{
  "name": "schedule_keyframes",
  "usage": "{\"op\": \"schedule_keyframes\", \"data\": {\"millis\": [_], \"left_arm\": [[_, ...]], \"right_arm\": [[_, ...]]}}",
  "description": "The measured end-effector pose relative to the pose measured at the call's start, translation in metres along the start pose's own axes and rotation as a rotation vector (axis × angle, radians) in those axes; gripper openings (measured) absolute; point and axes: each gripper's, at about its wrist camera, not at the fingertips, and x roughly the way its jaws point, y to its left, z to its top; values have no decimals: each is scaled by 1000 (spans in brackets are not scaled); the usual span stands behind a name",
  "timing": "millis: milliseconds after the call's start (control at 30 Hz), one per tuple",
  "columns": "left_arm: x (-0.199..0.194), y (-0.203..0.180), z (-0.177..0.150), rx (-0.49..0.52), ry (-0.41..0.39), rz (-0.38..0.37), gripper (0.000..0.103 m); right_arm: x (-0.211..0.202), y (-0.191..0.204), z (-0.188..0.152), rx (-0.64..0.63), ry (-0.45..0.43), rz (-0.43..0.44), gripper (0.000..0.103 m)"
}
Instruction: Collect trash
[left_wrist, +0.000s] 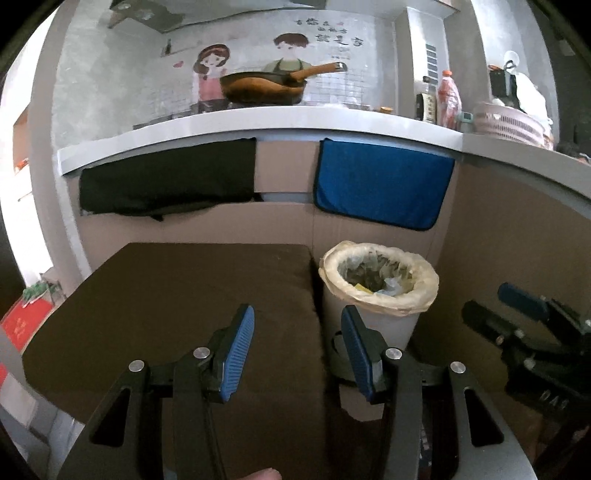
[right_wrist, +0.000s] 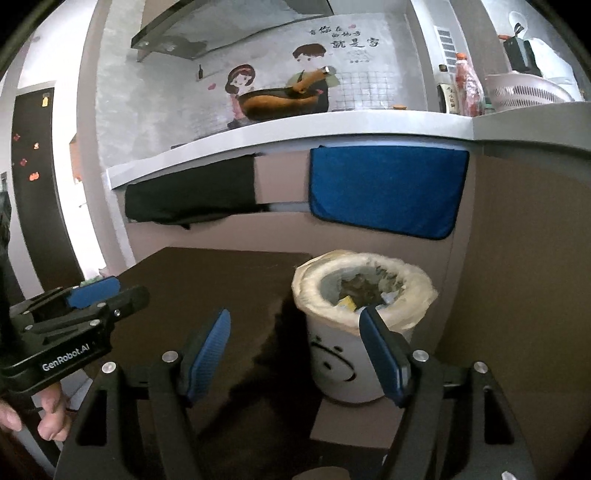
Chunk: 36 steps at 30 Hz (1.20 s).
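A white trash bin (left_wrist: 391, 328) with a yellowish bag liner stands on the floor, right of a dark brown table (left_wrist: 166, 295). Paper scraps and dark waste lie inside it. My left gripper (left_wrist: 296, 313) is open and empty over the table's right edge, just left of the bin. In the right wrist view, the bin (right_wrist: 343, 384) shows a drawn face on its wall. My right gripper (right_wrist: 295, 314) is open and empty, its right finger in front of the bin's near rim. Each gripper shows in the other's view: the right gripper (left_wrist: 495, 306) and the left gripper (right_wrist: 122, 292).
A white counter (left_wrist: 258, 122) runs behind, carrying a wok (left_wrist: 262, 86), bottles (left_wrist: 448, 98) and a pink basket (left_wrist: 509, 122). A black cloth (left_wrist: 166, 177) and a blue cloth (left_wrist: 384, 184) hang below it. Cardboard panels (left_wrist: 517, 229) wall in the bin. A person's hand (right_wrist: 51, 410) holds the left gripper.
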Motion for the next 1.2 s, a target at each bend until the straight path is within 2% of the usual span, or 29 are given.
{"op": "schedule_keyframes", "data": {"millis": [100, 200, 467, 1200], "left_arm": [[-10, -4, -5, 17, -15, 76, 50], [-20, -5, -6, 14, -40, 86, 50], [-24, -6, -6, 19, -47, 71, 50], [-20, 1, -7, -3, -37, 82, 50]], "right_arm": [[-5, 5, -5, 2, 10, 6, 70], [-10, 7, -9, 0, 4, -16, 70], [-16, 1, -11, 35, -1, -27, 70], [-10, 6, -10, 26, 21, -4, 70]]}}
